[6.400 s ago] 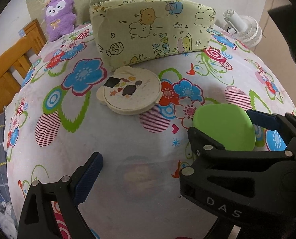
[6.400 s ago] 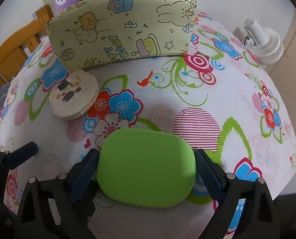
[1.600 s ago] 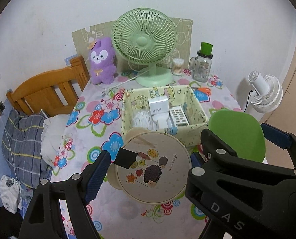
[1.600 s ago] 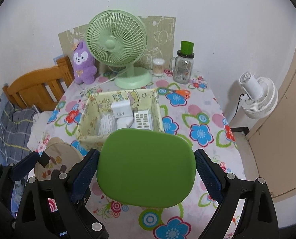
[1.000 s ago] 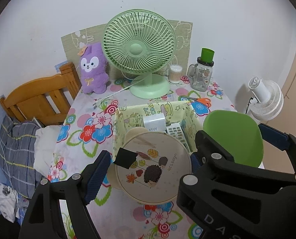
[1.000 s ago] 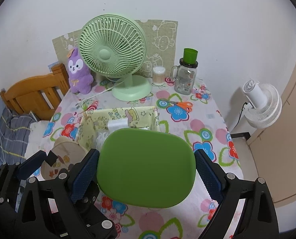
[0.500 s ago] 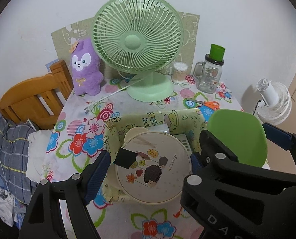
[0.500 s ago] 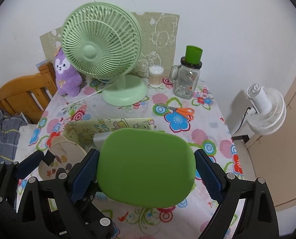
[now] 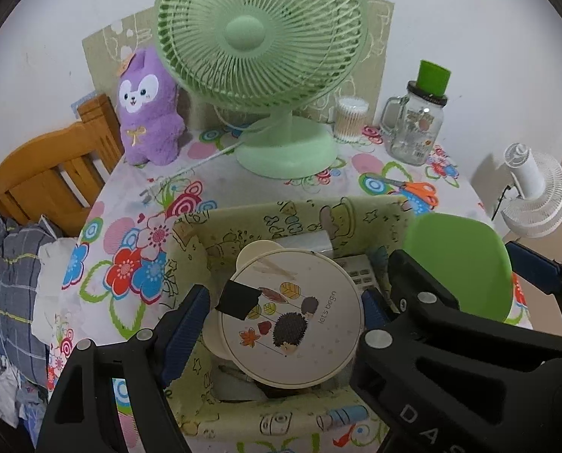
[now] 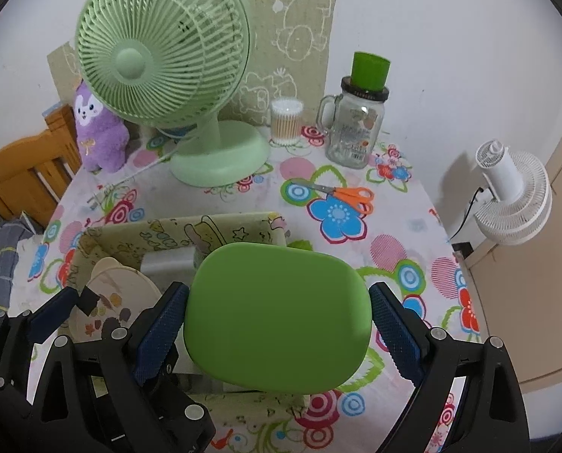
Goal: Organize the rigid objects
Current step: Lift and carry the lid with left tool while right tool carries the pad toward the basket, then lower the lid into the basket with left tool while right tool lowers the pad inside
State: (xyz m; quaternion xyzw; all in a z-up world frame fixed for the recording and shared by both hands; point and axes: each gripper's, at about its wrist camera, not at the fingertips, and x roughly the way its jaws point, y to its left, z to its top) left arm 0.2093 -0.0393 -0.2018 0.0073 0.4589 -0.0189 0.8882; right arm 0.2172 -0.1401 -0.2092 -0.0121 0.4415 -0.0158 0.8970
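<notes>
Hovering over the cartoon-print fabric basket (image 9: 371,211), your left gripper (image 9: 281,313) clamps the round hedgehog-print tin (image 9: 292,317) above its inside — your right gripper (image 10: 279,321) grips the green rounded case (image 10: 277,317) over the basket's right end, near the green desk fan (image 10: 160,49).

Left gripper (image 9: 281,313): black frame, blue pads, tilted steeply downward. Its jaws stand wide and clamp a round tin (image 9: 290,319) by its rim, one pad on each side, so the tin hangs lid-up between the fingers.

Right gripper (image 10: 279,319): same build, same downward tilt, held just beside the left one, whose frame overlaps its left finger in the right wrist view. Its jaws stand wider and press on the two short sides of a green case (image 10: 277,317), which lies flat between the fingers.
</notes>
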